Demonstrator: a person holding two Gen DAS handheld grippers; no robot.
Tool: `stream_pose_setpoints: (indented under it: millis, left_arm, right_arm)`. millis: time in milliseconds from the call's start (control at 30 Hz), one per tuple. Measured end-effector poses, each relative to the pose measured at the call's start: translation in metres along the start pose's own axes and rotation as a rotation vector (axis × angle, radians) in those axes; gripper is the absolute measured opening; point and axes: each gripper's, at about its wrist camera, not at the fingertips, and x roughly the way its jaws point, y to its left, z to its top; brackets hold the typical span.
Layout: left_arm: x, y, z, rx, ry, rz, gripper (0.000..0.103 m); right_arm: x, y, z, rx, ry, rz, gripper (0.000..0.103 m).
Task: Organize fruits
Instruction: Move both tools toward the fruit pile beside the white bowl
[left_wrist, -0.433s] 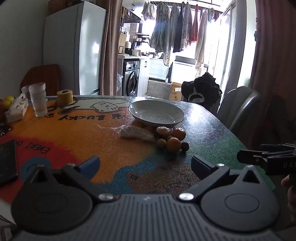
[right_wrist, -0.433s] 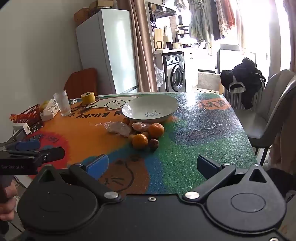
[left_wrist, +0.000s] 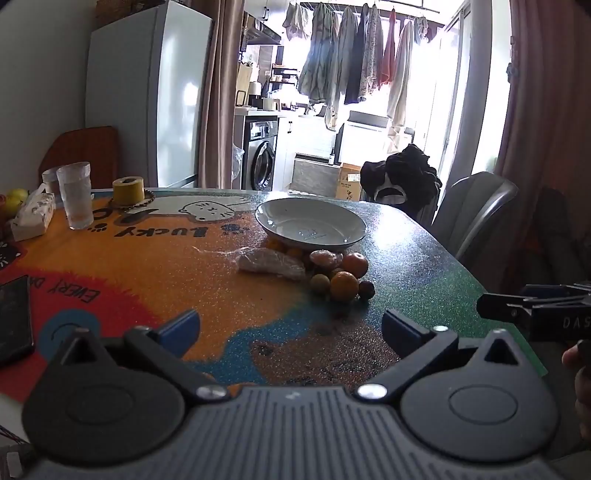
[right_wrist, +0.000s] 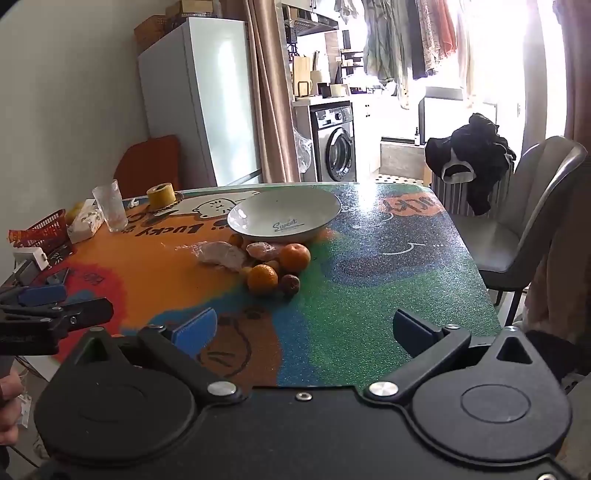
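Observation:
A pile of small fruits lies on the colourful table mat just in front of an empty white plate (left_wrist: 311, 221) (right_wrist: 284, 215). It holds two oranges (left_wrist: 344, 285) (right_wrist: 262, 279), a dark round fruit (left_wrist: 366, 289) (right_wrist: 289, 284), a small yellowish one (left_wrist: 320, 283) and a plastic-wrapped piece (left_wrist: 271, 263) (right_wrist: 221, 254). My left gripper (left_wrist: 290, 326) is open and empty, near the table's front edge, well short of the pile. My right gripper (right_wrist: 306, 331) is open and empty, also at the front edge.
A drinking glass (left_wrist: 77, 195) (right_wrist: 110, 208), a yellow tape roll (left_wrist: 128, 189), a tissue pack (left_wrist: 33, 216) and a phone (left_wrist: 14, 324) sit on the left. A red basket (right_wrist: 46, 230) is at far left. A grey chair (right_wrist: 535, 221) stands right of the table.
Both grippers have barely moved. Nothing on the table has shifted.

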Motion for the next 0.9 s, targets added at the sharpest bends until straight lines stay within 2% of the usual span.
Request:
stream_pose_setpoints:
  millis: [900]
  left_arm:
    - [-0.01, -0.001, 0.005, -0.015, -0.004, 0.003, 0.103]
  right_arm:
    - [-0.004, 0.007, 0.004, -0.019, -0.003, -0.004, 0.103]
